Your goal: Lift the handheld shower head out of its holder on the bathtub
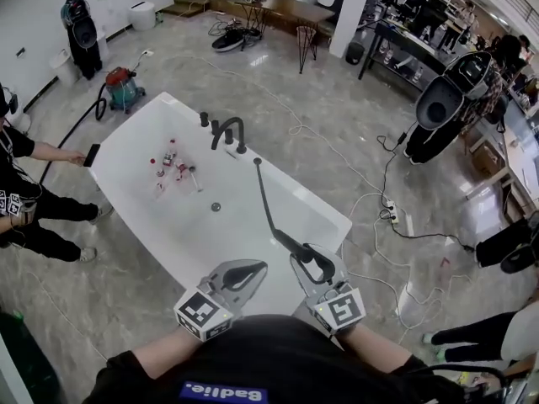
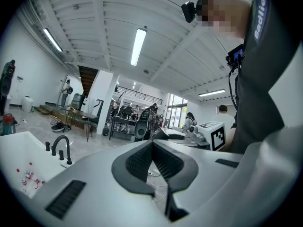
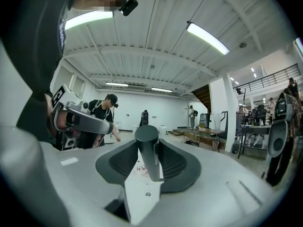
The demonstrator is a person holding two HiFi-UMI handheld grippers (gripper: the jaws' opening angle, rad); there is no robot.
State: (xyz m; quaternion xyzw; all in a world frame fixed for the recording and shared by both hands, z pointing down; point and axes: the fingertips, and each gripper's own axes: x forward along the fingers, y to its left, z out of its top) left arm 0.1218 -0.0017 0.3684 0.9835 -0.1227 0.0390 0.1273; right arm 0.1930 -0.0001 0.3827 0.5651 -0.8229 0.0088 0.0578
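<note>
A slim black handheld shower head (image 1: 274, 213) slants over the white bathtub (image 1: 335, 222), its far tip near the tub's right rim. My right gripper (image 1: 314, 264) is shut on its near end. In the right gripper view the dark round handle (image 3: 147, 151) stands pinched between the ribbed pads. A black faucet (image 1: 229, 132) stands on the tub's far rim; I cannot make out the holder. My left gripper (image 1: 247, 270) hovers beside the right one over the tub's near end. Its fingertips meet and nothing is between them (image 2: 152, 161).
Several small red-and-white bottles (image 1: 173, 166) lie in the tub near the drain (image 1: 216, 206). A person (image 1: 29, 200) crouches at the tub's left end, holding a phone. A vacuum (image 1: 125, 89) stands beyond it. Cables and a power strip (image 1: 392, 215) lie on the floor to the right.
</note>
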